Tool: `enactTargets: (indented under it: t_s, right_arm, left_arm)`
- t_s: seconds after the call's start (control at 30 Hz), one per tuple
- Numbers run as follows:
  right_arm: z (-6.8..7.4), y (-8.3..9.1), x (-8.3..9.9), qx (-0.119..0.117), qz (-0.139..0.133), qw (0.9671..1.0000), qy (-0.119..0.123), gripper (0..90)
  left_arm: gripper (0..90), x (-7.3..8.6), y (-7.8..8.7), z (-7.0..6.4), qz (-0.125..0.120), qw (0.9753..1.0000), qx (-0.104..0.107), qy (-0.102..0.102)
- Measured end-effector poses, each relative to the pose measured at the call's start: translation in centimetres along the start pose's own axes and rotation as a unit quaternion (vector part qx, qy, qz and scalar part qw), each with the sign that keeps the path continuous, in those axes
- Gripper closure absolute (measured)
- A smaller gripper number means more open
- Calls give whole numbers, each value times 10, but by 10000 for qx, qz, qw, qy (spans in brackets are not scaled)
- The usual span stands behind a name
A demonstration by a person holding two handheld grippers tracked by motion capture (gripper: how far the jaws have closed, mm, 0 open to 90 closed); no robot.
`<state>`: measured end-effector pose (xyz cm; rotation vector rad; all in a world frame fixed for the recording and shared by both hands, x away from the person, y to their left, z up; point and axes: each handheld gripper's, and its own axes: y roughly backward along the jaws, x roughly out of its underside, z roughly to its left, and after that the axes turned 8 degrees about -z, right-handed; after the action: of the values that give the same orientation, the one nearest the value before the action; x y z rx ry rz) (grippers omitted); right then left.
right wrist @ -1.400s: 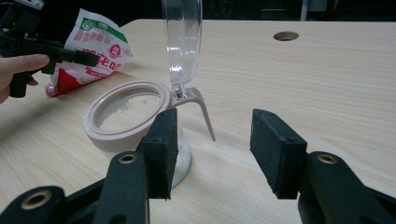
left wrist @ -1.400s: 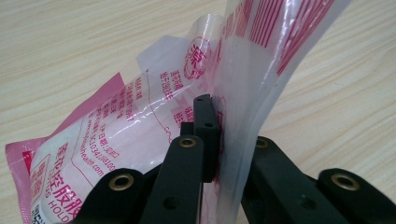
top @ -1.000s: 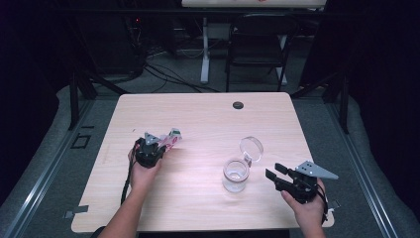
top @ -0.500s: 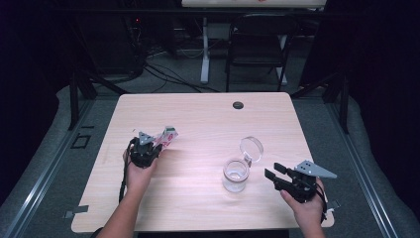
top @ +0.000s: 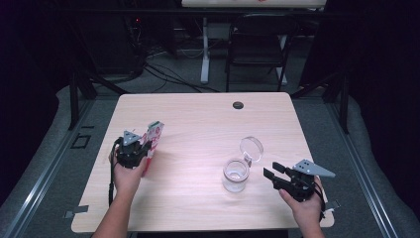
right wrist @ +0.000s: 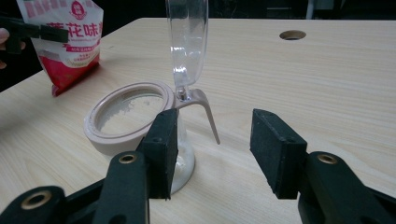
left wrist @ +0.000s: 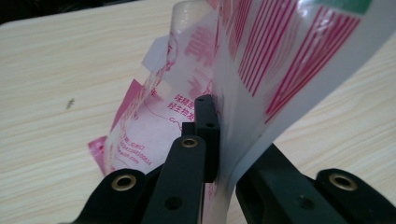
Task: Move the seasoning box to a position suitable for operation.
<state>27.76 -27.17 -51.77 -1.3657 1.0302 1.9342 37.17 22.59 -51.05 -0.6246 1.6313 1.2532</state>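
My left gripper (top: 143, 144) is shut on a red-and-white printed pouch (top: 152, 140), held upright at the table's left side with its lower end near the wood. Close up, the pouch (left wrist: 243, 79) is pinched between the black jaws of the left gripper (left wrist: 215, 116). A clear glass jar (top: 235, 174) with a beige rim and its hinged clear lid (top: 251, 148) swung up stands right of centre. My right gripper (top: 270, 172) is open just right of the jar. In the right gripper view the jar (right wrist: 130, 121) sits beside the left jaw of the right gripper (right wrist: 214, 149), with white grains inside.
The wooden table (top: 208, 124) has a round cable hole (top: 238, 105) near its far edge. A black chair (top: 257, 44) and cables stand on the floor beyond the table. The pouch (right wrist: 65, 42) appears at the far left of the right gripper view.
My left gripper has carried the pouch leftward and slightly nearer, away from the jar. The right gripper has stayed open beside the jar.
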Motion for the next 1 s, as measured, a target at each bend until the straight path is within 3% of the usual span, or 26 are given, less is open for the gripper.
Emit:
enactTargets:
  t_s: [0.2,0.67,0.83,1.0]
  right_arm:
    - [0,-1,0,-8,-1,10000,0,515]
    - [-1,-1,0,9,-1,10000,-9,516]
    - [0,-1,1,12,-6,10000,-2,517]
    - [0,-1,0,23,-16,10000,-4,517]
  left_arm:
    - [900,-3,13,13,-162,9996,-100,203]
    - [900,-11,41,36,-461,9977,-291,408]
    - [900,-13,47,40,-506,9973,-296,446]
    - [900,-16,48,35,-547,9975,-177,421]
